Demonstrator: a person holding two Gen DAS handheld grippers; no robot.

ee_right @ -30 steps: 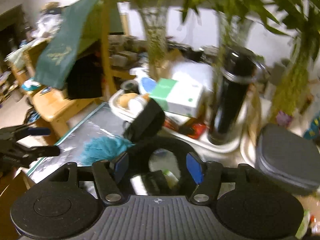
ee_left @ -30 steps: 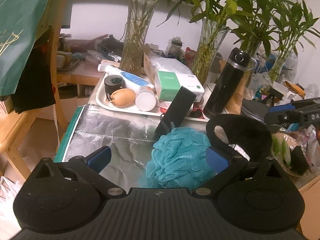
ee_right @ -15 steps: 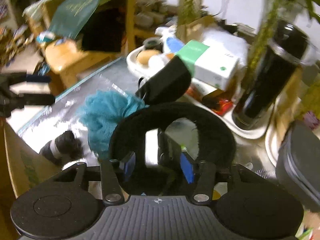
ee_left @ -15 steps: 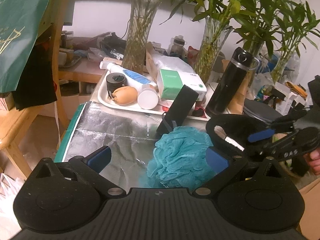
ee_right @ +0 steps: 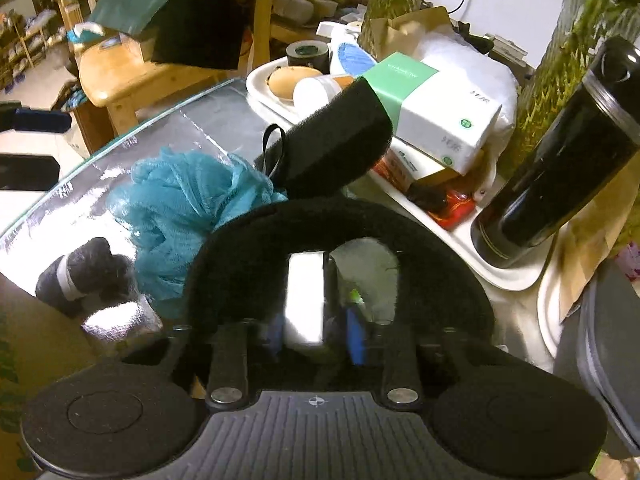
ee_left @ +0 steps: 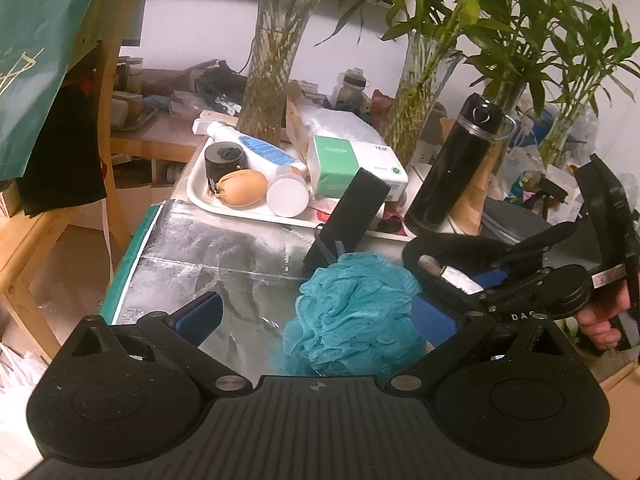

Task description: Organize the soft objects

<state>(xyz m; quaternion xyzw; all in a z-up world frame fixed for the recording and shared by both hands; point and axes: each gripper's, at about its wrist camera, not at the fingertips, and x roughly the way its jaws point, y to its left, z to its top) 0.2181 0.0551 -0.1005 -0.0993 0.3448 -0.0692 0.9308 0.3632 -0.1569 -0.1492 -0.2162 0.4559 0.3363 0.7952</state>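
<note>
A teal mesh bath pouf [ee_left: 352, 312] lies on the silver foil mat [ee_left: 208, 252]. My left gripper [ee_left: 316, 314] hovers open over it, its right finger beside the pouf. Right of the pouf lies a black fuzzy ring [ee_right: 280, 240] with a white tag [ee_right: 304, 296]. My right gripper [ee_right: 316, 336] points down into the ring; its jaws are closing, with the tag and the ring's near edge between the blue pads [ee_right: 356, 336]. A black sponge block [ee_right: 340, 140] with a loop leans behind the pouf. A rolled dark sock [ee_right: 80, 272] lies at the mat's near edge.
A white tray [ee_left: 200, 196] behind the mat holds a green-and-white box [ee_left: 344, 164], a tube, jars and a black flask [ee_left: 452, 172]. Glass vases of bamboo [ee_left: 272, 80] stand behind. A wooden chair [ee_left: 24, 240] is at the left, a grey case [ee_right: 600, 344] at the right.
My right gripper came in from the right and dropped onto the black ring, its jaws narrowing around the tag. The left gripper and the pouf stayed put.
</note>
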